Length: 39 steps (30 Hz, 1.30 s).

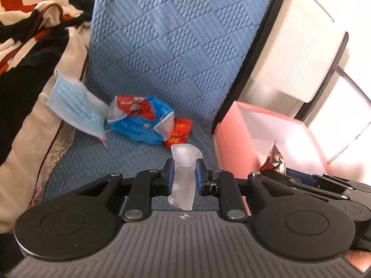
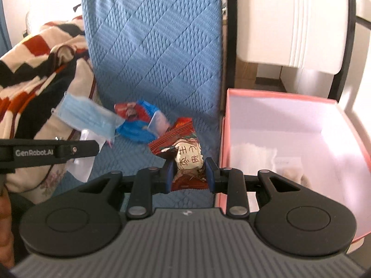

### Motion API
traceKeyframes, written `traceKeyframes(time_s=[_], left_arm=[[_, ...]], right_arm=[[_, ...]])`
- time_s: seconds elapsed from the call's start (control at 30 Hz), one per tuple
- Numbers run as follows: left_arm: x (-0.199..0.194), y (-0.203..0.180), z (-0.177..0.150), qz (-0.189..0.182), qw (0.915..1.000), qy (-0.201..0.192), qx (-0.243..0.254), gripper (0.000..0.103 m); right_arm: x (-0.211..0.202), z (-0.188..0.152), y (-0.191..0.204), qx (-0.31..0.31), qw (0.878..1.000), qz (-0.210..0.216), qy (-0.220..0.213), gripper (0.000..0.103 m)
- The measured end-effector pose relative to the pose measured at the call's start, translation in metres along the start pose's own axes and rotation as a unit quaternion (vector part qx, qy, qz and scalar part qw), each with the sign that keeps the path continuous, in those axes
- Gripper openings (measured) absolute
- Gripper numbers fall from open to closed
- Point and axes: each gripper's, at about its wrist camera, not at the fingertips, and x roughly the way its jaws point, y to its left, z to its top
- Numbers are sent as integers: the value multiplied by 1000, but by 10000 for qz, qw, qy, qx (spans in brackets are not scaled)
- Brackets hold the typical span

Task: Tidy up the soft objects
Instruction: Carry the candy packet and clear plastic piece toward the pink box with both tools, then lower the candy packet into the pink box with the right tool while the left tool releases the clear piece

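- Bed (image 1: pixel 167 34): the blue cover fills the middle; mask (image 1: pixel 74 106) and blue pack (image 1: pixel 141 120) lie at 9 o'clock of the pink box (image 2: pixel 234 125).
- Step, I judge: carrying two items to the box; next, move over it and release.
- Right gripper (image 2: pixel 189 170), tilted down, clamps a red packet (image 2: pixel 185 157).
- Left gripper (image 1: pixel 184 175), tilted down, pinches a clear bag (image 1: pixel 183 176).

A lived-in bedroom in a home. A bed is covered by a blue quilted bedspread (image 1: pixel 167 46), with a rumpled red, black and cream patterned blanket (image 1: pixel 30 23) heaped along one side. Beside the bed stands white furniture (image 2: pixel 289 23) and an open pink box (image 2: pixel 278 97). A blue face mask (image 1: pixel 76 106) and snack packets (image 1: pixel 141 120) lie on the bedspread.
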Motion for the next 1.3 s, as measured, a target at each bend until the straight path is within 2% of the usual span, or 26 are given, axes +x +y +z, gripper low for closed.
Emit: traceKeyframes(time_s=[0.37, 0.7, 0.97, 1.3], left_arm=[[-9, -45, 11, -270, 9993, -233, 140, 23], [-13, -84, 16, -372, 9984, -385, 182, 23], [10, -119, 14, -383, 9986, -298, 225, 23], [68, -153, 2, -384, 9985, 178, 344, 23]], right_arm=[[-33, 23, -29, 29, 9992, -114, -380, 32], [-50, 34, -59, 45, 9985, -121, -529, 32], [-41, 26, -98, 120, 9990, -194, -389, 32], [-10, 2, -150, 408, 9986, -318, 58, 32]])
